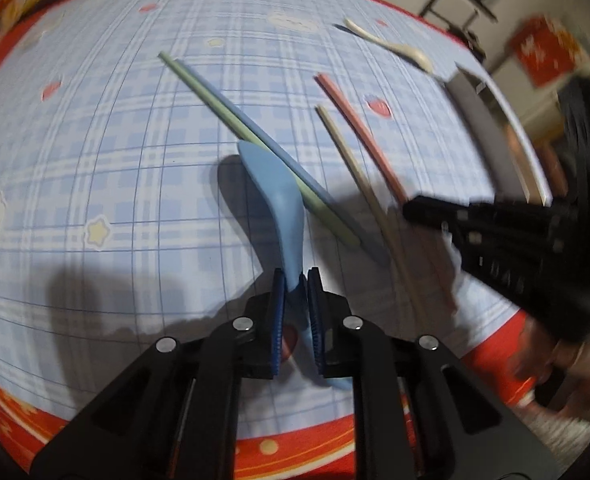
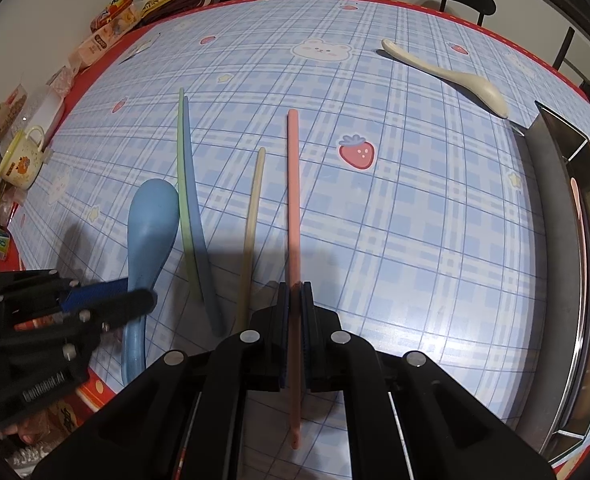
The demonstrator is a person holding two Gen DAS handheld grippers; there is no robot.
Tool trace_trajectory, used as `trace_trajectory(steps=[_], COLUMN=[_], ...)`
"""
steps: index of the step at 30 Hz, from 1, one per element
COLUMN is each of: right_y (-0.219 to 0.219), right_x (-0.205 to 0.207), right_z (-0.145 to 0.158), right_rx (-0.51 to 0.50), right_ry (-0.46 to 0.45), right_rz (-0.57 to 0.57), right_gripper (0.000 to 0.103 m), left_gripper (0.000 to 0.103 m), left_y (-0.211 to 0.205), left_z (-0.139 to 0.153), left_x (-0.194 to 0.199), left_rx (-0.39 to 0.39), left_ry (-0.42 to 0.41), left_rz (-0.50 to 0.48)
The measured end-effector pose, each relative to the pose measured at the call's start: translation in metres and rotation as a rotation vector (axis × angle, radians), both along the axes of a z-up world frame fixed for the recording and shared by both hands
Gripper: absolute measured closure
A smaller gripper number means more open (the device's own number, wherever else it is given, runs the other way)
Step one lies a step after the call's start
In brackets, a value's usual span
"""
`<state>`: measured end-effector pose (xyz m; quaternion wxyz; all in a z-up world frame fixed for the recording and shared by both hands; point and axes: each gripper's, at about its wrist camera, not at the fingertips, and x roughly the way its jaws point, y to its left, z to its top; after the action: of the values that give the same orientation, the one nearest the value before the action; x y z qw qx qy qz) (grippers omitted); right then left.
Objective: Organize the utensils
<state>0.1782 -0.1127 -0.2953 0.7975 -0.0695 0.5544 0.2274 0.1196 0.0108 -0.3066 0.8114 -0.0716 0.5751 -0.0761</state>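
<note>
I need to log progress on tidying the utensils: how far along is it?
Early. Done: one pink piece already lies in the metal tray. In hand: the left gripper is shut on the blue spoon, the right gripper on the pink chopstick. Left on the table: green-blue pair, beige chopstick, cream spoon.

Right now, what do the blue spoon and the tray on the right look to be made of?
Blue spoon: likely matte plastic or wheat-straw composite; dull, even colour, no glare. Tray: apparently stainless steel; grey brushed wall, bright mirror-like rim.
</note>
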Motion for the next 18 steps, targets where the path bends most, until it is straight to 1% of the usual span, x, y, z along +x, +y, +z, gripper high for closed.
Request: trace_trajectory(steps=[3,10,11,13,15,16,18], right_y=[0.003,0.011,0.011,0.009,0.003,0.0,-0.007], right_x=[0.0,0.001,0.001,0.003,0.006,0.006,0.003], right_z=[0.0,0.0,0.0,0.0,0.0,0.0,0.0], right_rx=[-0.017,-0.054,-0.054,-0.033,0.007,0.021,0.042], right_ry=[-0.018,-0.062,-0.06,-0.042,-0.002,0.009,0.021], right_rz=[0.008,0.039,0.039,0.026,-0.006,-0.015,-0.033], right_gripper=[0.097,0.097,0.097,0.097,0.097,0.097,0.097], left_gripper=[0.087,0.087,0.087,0.091,0.092,0.092,0.092], left_y=[-0.006,-0.006,-0.005,0.003,0.015,0.02,0.026], left_z=[0.0,-0.001,-0.001,0.0,-0.003,-0.003,-0.003], left_x=[-0.005,-0.009,-0.009,-0.01,-0.012,-0.014,-0.017], left_rx=[0.035,0.048,0.042,-0.004,-0.096,-0.111,-0.111], left_ry=[-0.011,-0.035,-0.035,-0.021,0.002,0.004,0.004], left_rz=[-0.02,-0.017,-0.012,0.022,0.076,0.096,0.126])
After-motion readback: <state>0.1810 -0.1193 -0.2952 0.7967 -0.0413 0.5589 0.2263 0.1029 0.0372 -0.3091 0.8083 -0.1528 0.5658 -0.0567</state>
